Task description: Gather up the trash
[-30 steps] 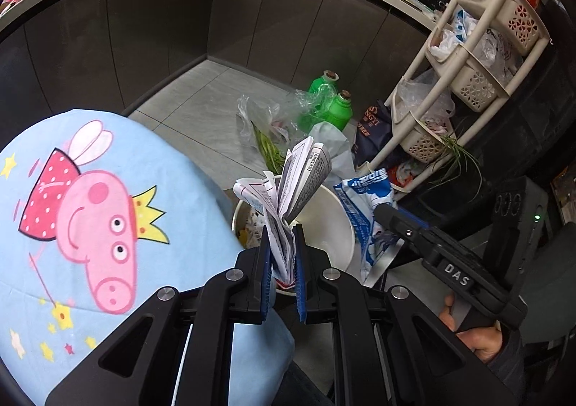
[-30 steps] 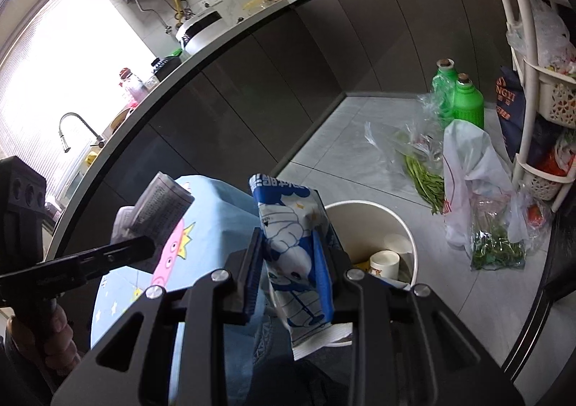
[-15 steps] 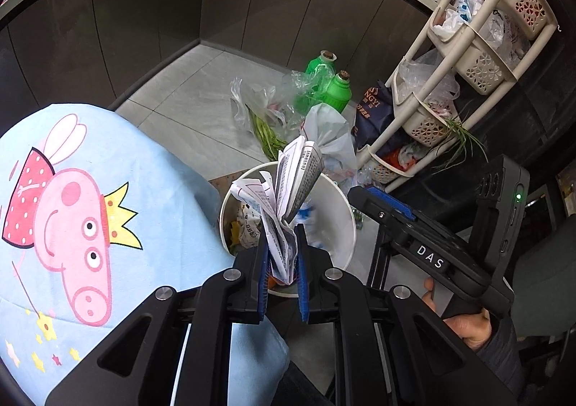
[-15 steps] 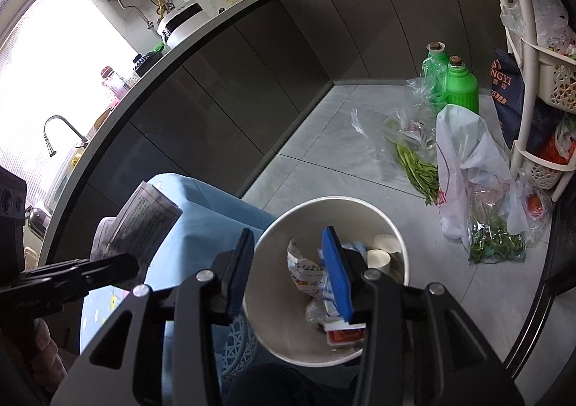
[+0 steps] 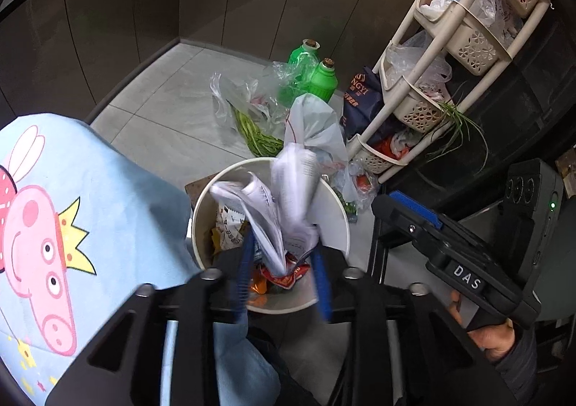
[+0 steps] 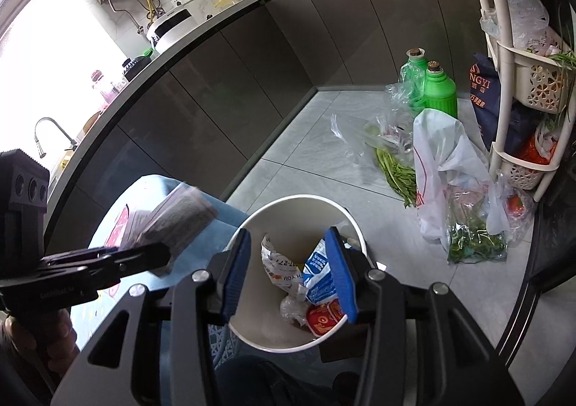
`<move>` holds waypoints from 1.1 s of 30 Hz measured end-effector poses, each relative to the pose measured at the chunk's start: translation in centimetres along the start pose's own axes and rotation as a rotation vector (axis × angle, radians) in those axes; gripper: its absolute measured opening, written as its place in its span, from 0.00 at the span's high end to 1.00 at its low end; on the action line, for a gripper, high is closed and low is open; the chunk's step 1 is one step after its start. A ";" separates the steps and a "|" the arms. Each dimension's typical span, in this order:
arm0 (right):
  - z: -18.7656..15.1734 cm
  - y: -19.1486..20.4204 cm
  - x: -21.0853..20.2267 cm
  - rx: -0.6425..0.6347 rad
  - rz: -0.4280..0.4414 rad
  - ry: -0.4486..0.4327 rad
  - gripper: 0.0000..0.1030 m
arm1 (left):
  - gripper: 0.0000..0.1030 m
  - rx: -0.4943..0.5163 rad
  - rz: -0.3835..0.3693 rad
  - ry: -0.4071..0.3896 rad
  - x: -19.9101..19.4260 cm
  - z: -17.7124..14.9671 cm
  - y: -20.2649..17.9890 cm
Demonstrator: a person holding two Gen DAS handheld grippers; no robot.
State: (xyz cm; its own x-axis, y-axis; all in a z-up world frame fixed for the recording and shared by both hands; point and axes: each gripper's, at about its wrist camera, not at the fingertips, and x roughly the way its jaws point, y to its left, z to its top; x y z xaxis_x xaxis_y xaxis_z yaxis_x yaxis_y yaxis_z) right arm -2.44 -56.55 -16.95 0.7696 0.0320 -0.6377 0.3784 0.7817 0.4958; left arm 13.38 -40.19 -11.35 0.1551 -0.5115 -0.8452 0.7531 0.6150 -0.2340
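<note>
Left gripper (image 5: 284,273) jaws are opening over the round white plastic bin (image 5: 336,211), crumpled printed newspaper (image 5: 280,204) loose between them. Right gripper (image 6: 288,273) jaws, also opening, stand empty above the bin.

The left hand-held gripper (image 5: 284,276) points steeply downward; its jaws are opening and the blue pads (image 5: 242,283) stand apart, motion-blurred. The right hand-held gripper (image 6: 289,274) points downward at a shallower angle, jaws opening, nothing between the pads (image 6: 235,274). A hand (image 5: 486,334) grips its handle.
</note>
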 end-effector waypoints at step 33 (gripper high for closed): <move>0.7 9.9 -4.4 -0.231 -0.048 -0.020 0.03 | 0.08 -0.237 0.348 -0.345 -14.7 -3.4 3.1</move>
State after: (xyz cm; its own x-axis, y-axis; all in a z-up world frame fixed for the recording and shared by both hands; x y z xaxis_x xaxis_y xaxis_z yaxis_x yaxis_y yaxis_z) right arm -1.77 -49.39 -8.85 0.7647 -0.0195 -0.6441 0.2891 0.9037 0.3159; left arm 11.26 -28.66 -1.31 0.6005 -0.3963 -0.6946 0.4614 0.8811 -0.1038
